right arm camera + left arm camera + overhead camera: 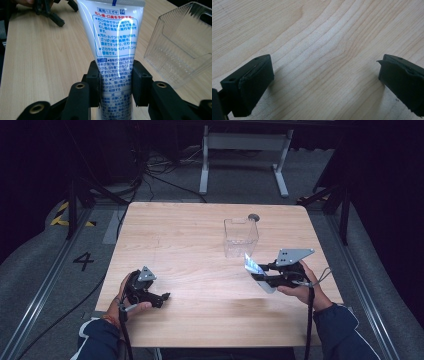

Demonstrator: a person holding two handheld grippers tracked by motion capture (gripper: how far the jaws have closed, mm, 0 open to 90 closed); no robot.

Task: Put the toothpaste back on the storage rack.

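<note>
Carrying white tube (115,47), clamped in right gripper (116,82), near clear bin (240,236). Next: lift over bin rim, drop in. Left gripper (324,82) wide open, empty, well away from bin.

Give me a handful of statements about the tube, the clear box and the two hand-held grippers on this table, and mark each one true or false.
1. The right hand-held gripper is clamped on a white tube. True.
2. The tube already lies inside the clear plastic box. False: it is held outside the box, beside it, in the right hand-held gripper.
3. The left hand-held gripper has its jaws apart with nothing between them. True.
4. The clear plastic box holds several items. False: it looks empty.
5. The left hand-held gripper is lifted high above the wooden table. False: it sits low, near the table's front left part.
</note>
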